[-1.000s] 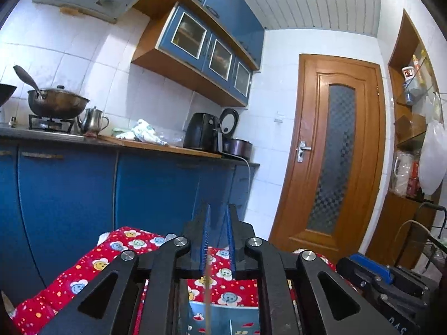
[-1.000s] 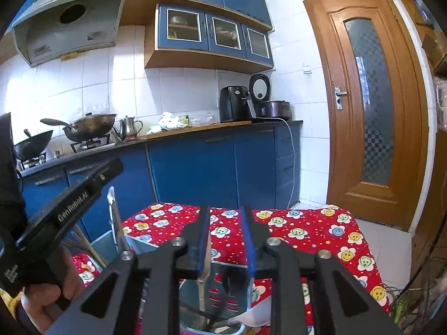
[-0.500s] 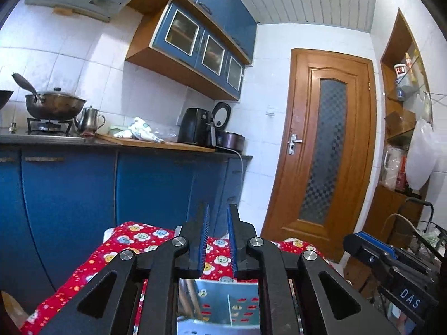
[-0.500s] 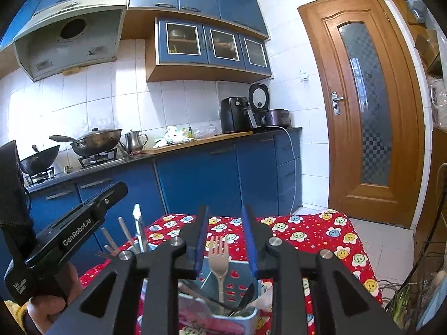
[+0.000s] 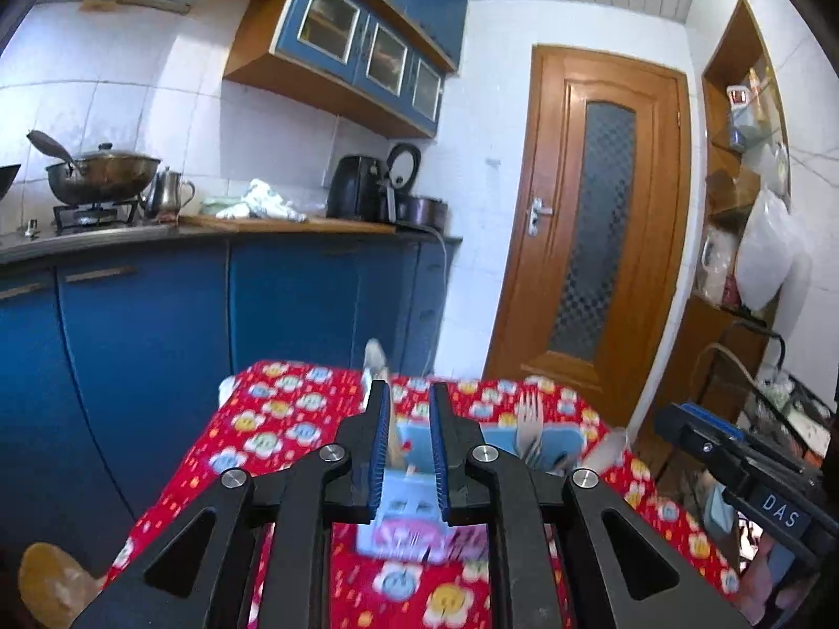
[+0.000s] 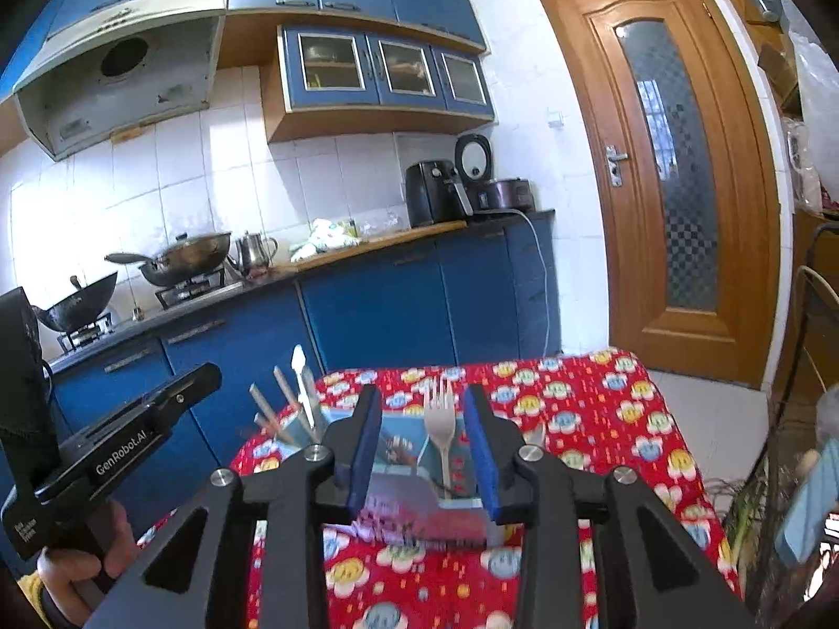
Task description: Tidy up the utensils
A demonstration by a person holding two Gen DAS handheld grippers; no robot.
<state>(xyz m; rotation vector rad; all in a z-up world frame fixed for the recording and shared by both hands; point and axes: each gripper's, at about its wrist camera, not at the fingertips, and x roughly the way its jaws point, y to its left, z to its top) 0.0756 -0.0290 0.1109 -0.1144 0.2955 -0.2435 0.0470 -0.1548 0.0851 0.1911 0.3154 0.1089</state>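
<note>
I am holding both grippers level above the table [image 6: 603,419], which is covered in a red cartoon-print cloth, and both are now pulled back from the utensil holder [image 6: 414,445]. One second ago the holder filled the bottom edge of both views, directly under my fingers; now it is sitting lower centre in each frame with cloth showing in front of it. The fork [image 6: 440,419] is standing upright in the holder's right section, tines up, framed between the pads of my right gripper [image 6: 423,445] but beyond them and not touching. That gripper is parted wide and holding nothing, where a second ago it was nearly closed. I judge this to mean the fork has been released into the holder. My left gripper [image 5: 410,445] is showing a narrow gap with nothing clamped in it. A spoon [image 6: 303,382] and chopsticks [image 6: 272,409] are standing in the holder's left section, seen left of centre in the right view. Readable text: "GenRobot.AI" on the left gripper body at lower left of the right view, and "DAS" on the right gripper body at lower right of the left view. I judge the sorting to be largely complete.
</note>
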